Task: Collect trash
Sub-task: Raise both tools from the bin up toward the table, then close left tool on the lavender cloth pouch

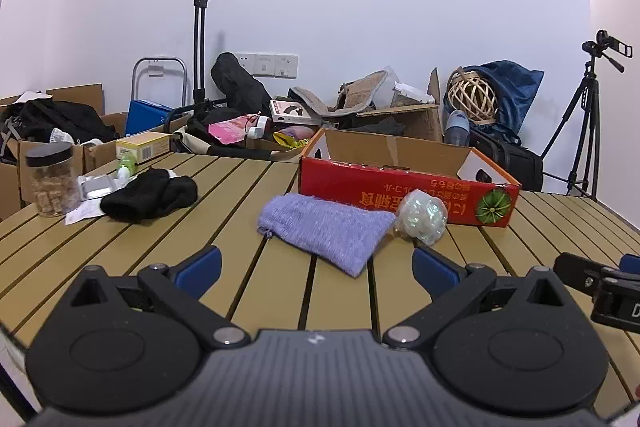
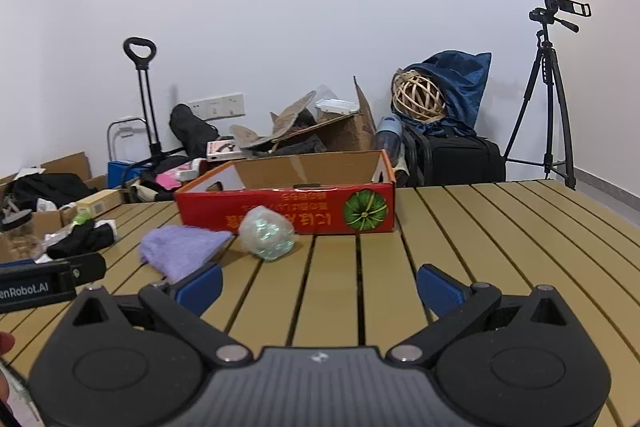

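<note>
- The left gripper (image 1: 316, 269) fills the bottom of the left wrist view, jaws spread wide with nothing between them, hovering over the slatted tan table (image 1: 224, 211).
- The right gripper (image 2: 320, 285) sits low in the right wrist view, jaws likewise wide and empty.
- A crumpled clear plastic wad (image 1: 421, 218) lies at centre right of the left view, touching the front wall of the red cardboard box (image 1: 400, 193), which is open at the top.
- A folded lilac knitted cloth (image 1: 328, 227) lies just left of the wad, its corner reaching toward the left gripper's gap.
- In the left part of the frame, a black cloth (image 1: 150, 195) lies near a clear jar with a black lid (image 1: 51, 179), with a silver blister pack (image 1: 96, 184) and a paper slip (image 1: 85, 213) beside it.
- Beyond the table, cardboard boxes (image 1: 400, 117), black bags, a trolley handle (image 1: 200, 27), a woven rattan ball (image 1: 472, 98) and a camera tripod (image 1: 584, 115) crowd the white wall.
</note>
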Available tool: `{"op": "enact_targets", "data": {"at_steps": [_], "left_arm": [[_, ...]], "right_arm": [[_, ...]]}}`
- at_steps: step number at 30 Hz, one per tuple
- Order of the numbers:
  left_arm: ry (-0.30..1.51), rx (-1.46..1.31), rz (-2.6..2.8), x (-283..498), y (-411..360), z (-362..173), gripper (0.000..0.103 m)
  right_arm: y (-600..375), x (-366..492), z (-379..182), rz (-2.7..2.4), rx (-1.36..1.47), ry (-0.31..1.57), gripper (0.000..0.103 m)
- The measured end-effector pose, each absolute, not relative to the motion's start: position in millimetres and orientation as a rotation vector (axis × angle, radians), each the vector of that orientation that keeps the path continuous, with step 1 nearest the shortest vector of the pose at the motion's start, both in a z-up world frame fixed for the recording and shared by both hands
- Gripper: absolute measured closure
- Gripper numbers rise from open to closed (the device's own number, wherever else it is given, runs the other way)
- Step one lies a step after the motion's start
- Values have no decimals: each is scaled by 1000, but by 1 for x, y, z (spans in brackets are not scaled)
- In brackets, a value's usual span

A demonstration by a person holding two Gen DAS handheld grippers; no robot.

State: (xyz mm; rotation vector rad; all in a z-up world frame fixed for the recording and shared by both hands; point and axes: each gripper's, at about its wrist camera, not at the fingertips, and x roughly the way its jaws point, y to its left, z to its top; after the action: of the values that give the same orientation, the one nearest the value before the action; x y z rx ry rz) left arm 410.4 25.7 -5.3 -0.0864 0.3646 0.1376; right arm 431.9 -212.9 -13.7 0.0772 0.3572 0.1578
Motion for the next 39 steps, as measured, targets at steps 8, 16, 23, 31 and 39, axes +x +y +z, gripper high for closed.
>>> {"op": "enact_targets", "data": {"at_steps": [8,16,23,31,39], "left_arm": [[411,-82,121,470,24,-6,0],[535,-82,137,540,23,-21,0],[609,-63,188,578,19,-34,0],[655,-111,232,604,24,-42,0],[662,-64,231,606,14,-53,5]], "right_arm": [[-215,473,-9,137,62,359,0],[-224,508,-7,139,126,360,0],[-233,530,-22,126,145,396,0],[-249,540,-30,114,210,420,0],[-261,548,-38,102,255,442,0]]}}
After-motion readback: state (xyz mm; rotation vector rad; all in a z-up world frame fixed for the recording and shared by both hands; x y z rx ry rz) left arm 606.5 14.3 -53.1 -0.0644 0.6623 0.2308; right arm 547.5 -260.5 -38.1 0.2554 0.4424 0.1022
